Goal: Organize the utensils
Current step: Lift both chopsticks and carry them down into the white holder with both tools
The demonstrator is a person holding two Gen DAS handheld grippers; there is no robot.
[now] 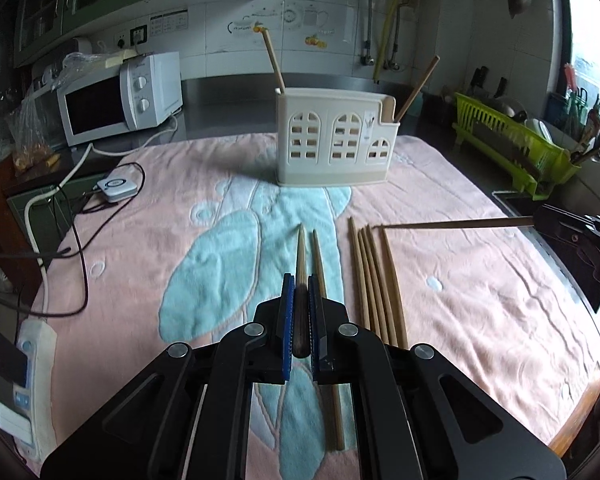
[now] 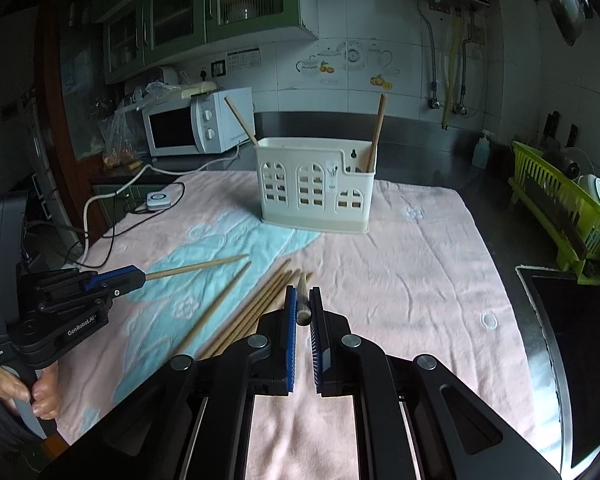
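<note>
The left hand-held gripper [image 1: 301,284] is clamped on one chopstick [image 1: 301,252], its blue pads [image 1: 287,308] pressed to both sides of the shaft; the dark thick end sits between the jaws, the pale tip sticks out fwd over the towel [image 1: 480,288]. In the right wrist view the same left tool [image 2: 138,276] comes in from the left edge w/ that stick [image 2: 198,267] poking out nearly level, above the cloth.

The right hand-held gripper [image 2: 303,300] also grips a chopstick [image 2: 302,298], seen end-on: the dark butt sits between the blue pads [image 2: 290,320]. From the left wrist view this right tool [image 1: 540,220] enters at the right edge, its stick [image 1: 456,224] running level w/ the tip over the far ends of the loose bundle.

Loose chopsticks [image 1: 374,280] lie side by side on the towel, just right of the left gripper; a single one [image 1: 327,320] lies partly under the left gripper's right jaw.

The cream utensil holder [image 1: 336,140] w/ arched window cut-outs stands upright at the far side of the towel. Two chopsticks already stand in it: one [image 1: 274,62] leaning left at its left end, one [image 1: 418,88] leaning right in the small right compartment.

The towel, pink w/ a teal pattern, covers the bench [image 1: 220,100]. Bkgd: a white microwave [image 1: 120,100] far left, a green dish rack [image 1: 516,144] far right.
</note>
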